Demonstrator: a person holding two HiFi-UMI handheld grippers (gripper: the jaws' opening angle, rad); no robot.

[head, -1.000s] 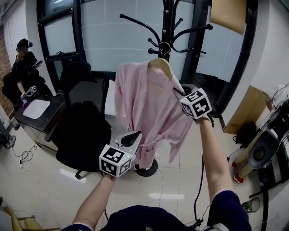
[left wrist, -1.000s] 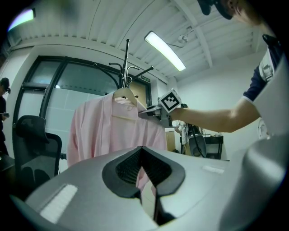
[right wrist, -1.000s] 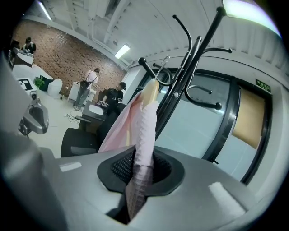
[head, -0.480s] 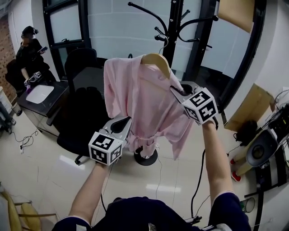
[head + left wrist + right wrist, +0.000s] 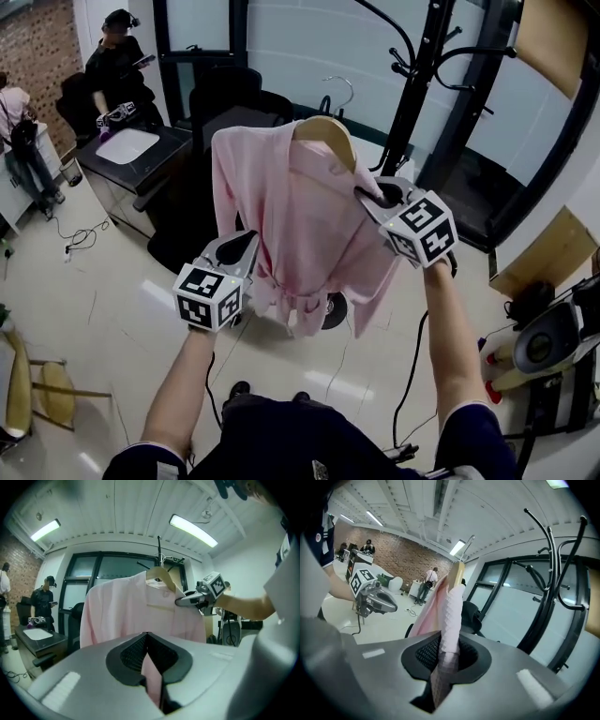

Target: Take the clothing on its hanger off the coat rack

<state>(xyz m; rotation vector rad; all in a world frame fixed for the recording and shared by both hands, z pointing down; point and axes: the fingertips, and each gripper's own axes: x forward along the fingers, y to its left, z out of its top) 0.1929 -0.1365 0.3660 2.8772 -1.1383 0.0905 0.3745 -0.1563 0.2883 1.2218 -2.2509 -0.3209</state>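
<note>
A pink garment (image 5: pixel 300 225) hangs on a wooden hanger (image 5: pixel 323 129) whose metal hook (image 5: pixel 341 87) is in the air, apart from the black coat rack (image 5: pixel 417 75). My right gripper (image 5: pixel 368 198) is shut on the garment's shoulder over the hanger's arm; in the right gripper view the pink cloth (image 5: pixel 451 606) runs between that right gripper's (image 5: pixel 446 651) jaws. My left gripper (image 5: pixel 242 251) is shut on the garment's lower left part, and in the left gripper view pink fabric (image 5: pixel 152 677) is pinched in the left gripper (image 5: pixel 148 639).
The rack's round base (image 5: pixel 335 309) stands on the tiled floor behind the garment. A black office chair (image 5: pixel 230 98) and a dark desk (image 5: pixel 131 155) stand at the back left, with a person (image 5: pixel 117 66) there. A cardboard box (image 5: pixel 539 253) sits at the right.
The hanger's hook has come off the rack, and the garment has moved left, away from the pole, with both grippers. The view has swung left.
</note>
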